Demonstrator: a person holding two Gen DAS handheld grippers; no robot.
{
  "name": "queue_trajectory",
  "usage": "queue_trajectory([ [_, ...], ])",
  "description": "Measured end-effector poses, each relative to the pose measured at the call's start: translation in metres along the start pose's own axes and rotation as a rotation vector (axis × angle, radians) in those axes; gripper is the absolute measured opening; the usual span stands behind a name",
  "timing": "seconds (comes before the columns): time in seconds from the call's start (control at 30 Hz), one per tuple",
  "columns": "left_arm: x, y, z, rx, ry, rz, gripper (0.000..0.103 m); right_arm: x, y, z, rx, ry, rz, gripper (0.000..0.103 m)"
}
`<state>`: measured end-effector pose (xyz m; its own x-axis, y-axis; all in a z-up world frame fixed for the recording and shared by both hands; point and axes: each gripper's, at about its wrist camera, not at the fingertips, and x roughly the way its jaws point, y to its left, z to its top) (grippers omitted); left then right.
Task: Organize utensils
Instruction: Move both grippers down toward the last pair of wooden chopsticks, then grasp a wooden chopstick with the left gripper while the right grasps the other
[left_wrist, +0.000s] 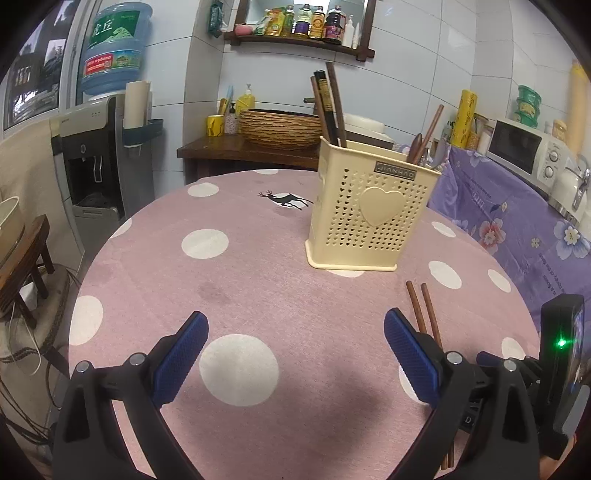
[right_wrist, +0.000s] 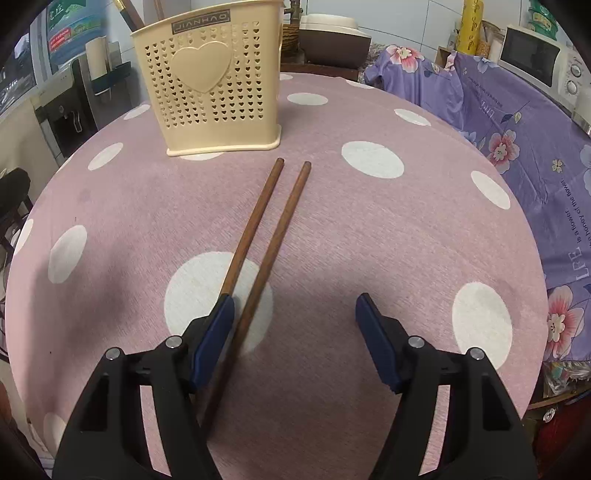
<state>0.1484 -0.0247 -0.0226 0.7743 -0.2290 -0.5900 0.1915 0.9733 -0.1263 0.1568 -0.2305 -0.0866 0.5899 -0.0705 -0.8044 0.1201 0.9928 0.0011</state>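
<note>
A cream utensil holder (left_wrist: 369, 206) with heart holes stands on the pink dotted table (left_wrist: 258, 280); it holds dark chopsticks (left_wrist: 328, 107) at the left and wooden spoons (left_wrist: 424, 144) at the right. It also shows in the right wrist view (right_wrist: 214, 77). Two brown chopsticks (right_wrist: 266, 236) lie side by side on the table, also in the left wrist view (left_wrist: 424, 314). My right gripper (right_wrist: 295, 314) is open; its left finger (right_wrist: 214, 332) lies over one chopstick, the other chopstick is between the jaws. My left gripper (left_wrist: 295, 332) is open and empty, left of the chopsticks.
A purple flowered cloth (right_wrist: 517, 122) covers a counter at the right with a microwave (left_wrist: 524, 151). A water dispenser (left_wrist: 96, 162) stands at the left, a woven basket (left_wrist: 280, 127) on a wooden stand behind the table. A stool (left_wrist: 22, 266) is at far left.
</note>
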Motion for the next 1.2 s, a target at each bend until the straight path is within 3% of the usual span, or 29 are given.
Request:
queue_trajectory([
  [0.07,0.000,-0.002,0.000,0.009,0.001,0.000,0.095,-0.003,-0.009,-0.003,0.001,0.003,-0.011,0.059],
  [0.2,0.003,-0.007,0.000,0.009,0.014,-0.012,0.095,-0.008,-0.040,-0.007,0.033,0.017,-0.045,0.058],
  [0.4,0.015,-0.033,-0.002,0.023,0.085,-0.115,0.092,-0.021,-0.062,-0.008,0.100,-0.062,0.043,0.058],
  [0.6,0.053,-0.080,-0.005,0.083,0.246,-0.240,0.057,-0.026,-0.087,-0.002,0.178,-0.114,0.091,0.058],
  [0.8,0.093,-0.123,-0.006,0.144,0.310,-0.206,0.028,-0.029,-0.105,-0.005,0.206,-0.132,0.095,0.058],
  [1.03,0.120,-0.143,-0.011,0.176,0.332,-0.144,0.014,-0.028,-0.120,-0.011,0.219,-0.137,0.113,0.058],
  [1.2,0.130,-0.148,-0.004,0.189,0.321,-0.117,0.010,-0.025,-0.122,-0.010,0.213,-0.138,0.118,0.058],
])
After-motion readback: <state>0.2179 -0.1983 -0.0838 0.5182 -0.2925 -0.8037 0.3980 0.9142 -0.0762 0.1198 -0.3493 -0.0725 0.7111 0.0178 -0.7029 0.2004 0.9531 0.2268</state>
